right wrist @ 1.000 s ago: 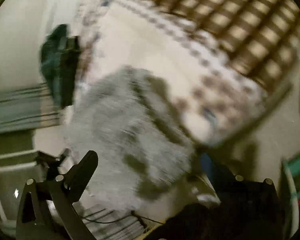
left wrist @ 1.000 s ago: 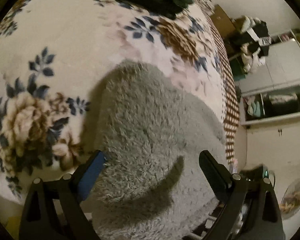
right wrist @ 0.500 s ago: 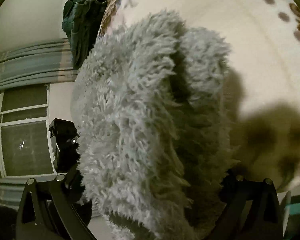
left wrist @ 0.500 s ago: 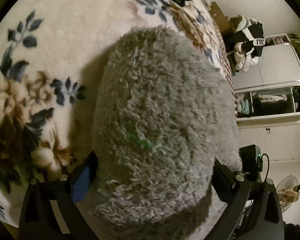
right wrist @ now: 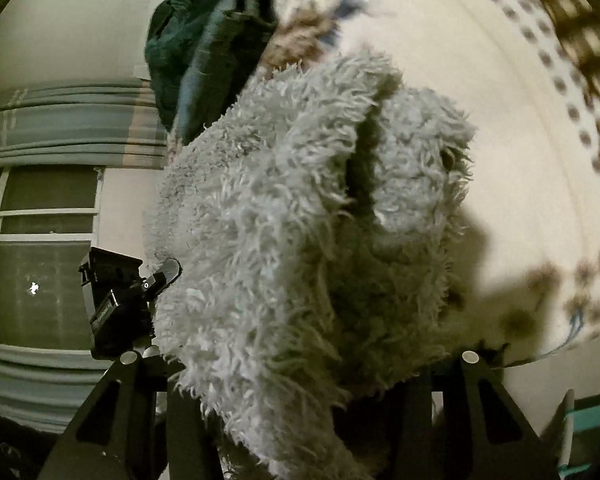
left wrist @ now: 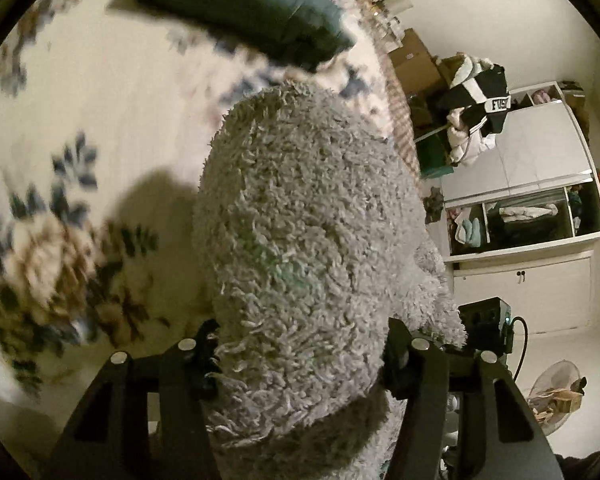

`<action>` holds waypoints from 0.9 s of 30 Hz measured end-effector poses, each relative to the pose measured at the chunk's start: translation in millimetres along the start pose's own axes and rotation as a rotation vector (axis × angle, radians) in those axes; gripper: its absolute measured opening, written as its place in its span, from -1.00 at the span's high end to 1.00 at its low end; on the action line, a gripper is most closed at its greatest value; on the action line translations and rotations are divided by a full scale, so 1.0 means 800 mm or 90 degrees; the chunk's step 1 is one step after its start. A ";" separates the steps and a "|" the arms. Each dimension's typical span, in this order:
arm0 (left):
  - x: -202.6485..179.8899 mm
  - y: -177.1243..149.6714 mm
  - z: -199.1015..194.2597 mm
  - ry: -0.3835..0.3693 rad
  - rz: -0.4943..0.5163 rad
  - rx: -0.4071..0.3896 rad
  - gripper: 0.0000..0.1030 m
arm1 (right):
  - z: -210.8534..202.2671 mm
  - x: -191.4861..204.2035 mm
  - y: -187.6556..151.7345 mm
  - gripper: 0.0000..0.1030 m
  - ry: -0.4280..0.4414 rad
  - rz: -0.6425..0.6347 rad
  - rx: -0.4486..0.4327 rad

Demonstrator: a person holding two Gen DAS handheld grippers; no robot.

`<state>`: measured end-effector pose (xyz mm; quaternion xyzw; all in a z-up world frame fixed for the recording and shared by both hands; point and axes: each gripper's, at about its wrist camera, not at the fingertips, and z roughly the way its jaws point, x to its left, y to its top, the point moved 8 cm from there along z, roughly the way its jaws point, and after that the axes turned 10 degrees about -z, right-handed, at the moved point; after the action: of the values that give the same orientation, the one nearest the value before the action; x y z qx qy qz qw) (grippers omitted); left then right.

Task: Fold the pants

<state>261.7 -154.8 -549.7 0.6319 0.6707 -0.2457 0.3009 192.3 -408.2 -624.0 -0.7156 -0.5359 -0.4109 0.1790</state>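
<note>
The grey fluffy pants (left wrist: 308, 240) fill the middle of the left wrist view, bunched into a thick fold. My left gripper (left wrist: 300, 344) is shut on the pants and holds them lifted above the floral blanket (left wrist: 80, 120). In the right wrist view the same grey pants (right wrist: 300, 220) hang in a thick folded wad. My right gripper (right wrist: 300, 364) is shut on them too. The fingertips of both grippers are buried in the pile. The left gripper body (right wrist: 116, 304) shows at the left of the right wrist view.
A folded dark green garment (left wrist: 244, 12) lies on the blanket at the far side; it also shows in the right wrist view (right wrist: 204, 48). The bed's checkered edge (right wrist: 580, 40) is at the right. A white wardrobe (left wrist: 532, 200) with clothes stands beyond the bed.
Both grippers have closed on the grey pants and lifted them off the blanket. The pants now hang bunched between the fingers, and the green garment has come back into view.
</note>
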 end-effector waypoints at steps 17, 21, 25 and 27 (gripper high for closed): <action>-0.095 0.376 -0.108 -0.019 -0.006 -0.129 -0.08 | 0.083 0.221 0.402 0.06 -0.008 -0.081 -0.060; -0.066 0.467 -0.085 -0.005 -0.018 -0.130 -0.08 | 0.154 0.236 0.500 0.06 -0.026 -0.085 -0.047; -0.021 0.527 -0.045 0.030 -0.033 -0.111 -0.09 | 0.216 0.217 0.560 0.06 -0.056 -0.077 -0.032; 0.002 0.553 -0.020 0.066 -0.037 -0.089 -0.11 | 0.240 0.199 0.572 0.06 -0.071 -0.067 -0.023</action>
<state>700.8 -106.5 -517.2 0.6017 0.7186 -0.1741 0.3019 701.1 -341.2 -530.6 -0.7113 -0.5746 -0.3887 0.1136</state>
